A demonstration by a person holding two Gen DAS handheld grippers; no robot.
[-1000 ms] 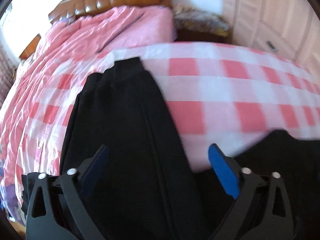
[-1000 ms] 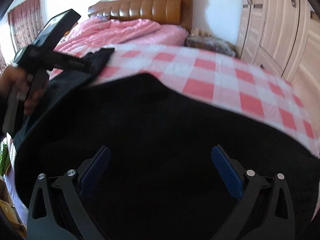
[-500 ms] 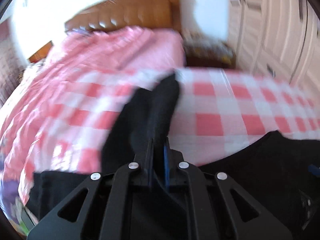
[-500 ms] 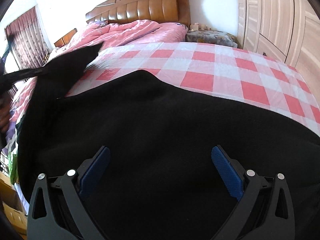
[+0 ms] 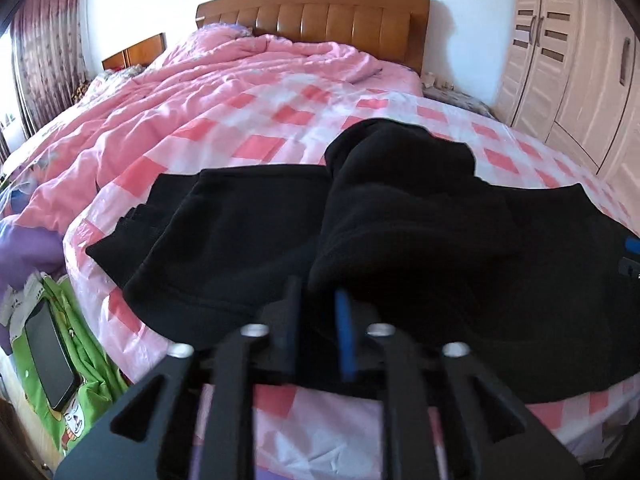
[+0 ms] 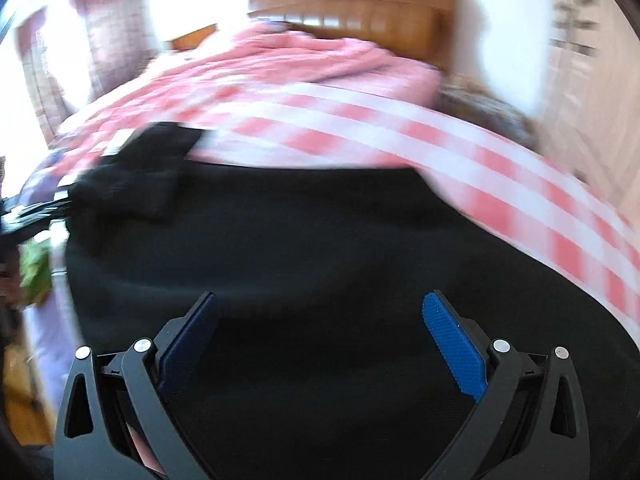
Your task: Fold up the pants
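Black pants (image 5: 248, 240) lie across the near edge of a bed with a pink-and-white checked sheet (image 5: 260, 148). My left gripper (image 5: 316, 300) is shut on a pant leg (image 5: 400, 200), which it holds pulled back over the rest of the pants. In the right wrist view, which is blurred, my right gripper (image 6: 320, 320) is open and empty just above the black pants (image 6: 320, 232). The left gripper shows at the far left of the right wrist view (image 6: 28, 216).
A pink duvet (image 5: 180, 80) and a wooden headboard (image 5: 320, 8) are at the far end. A white wardrobe (image 5: 568, 60) stands on the right. A green cloth with a dark phone (image 5: 52, 360) lies at the bed's left side.
My left gripper has shut on the pant leg and pulled it back over the pants toward the near edge. My right gripper stays open and has swung, which blurs its view.
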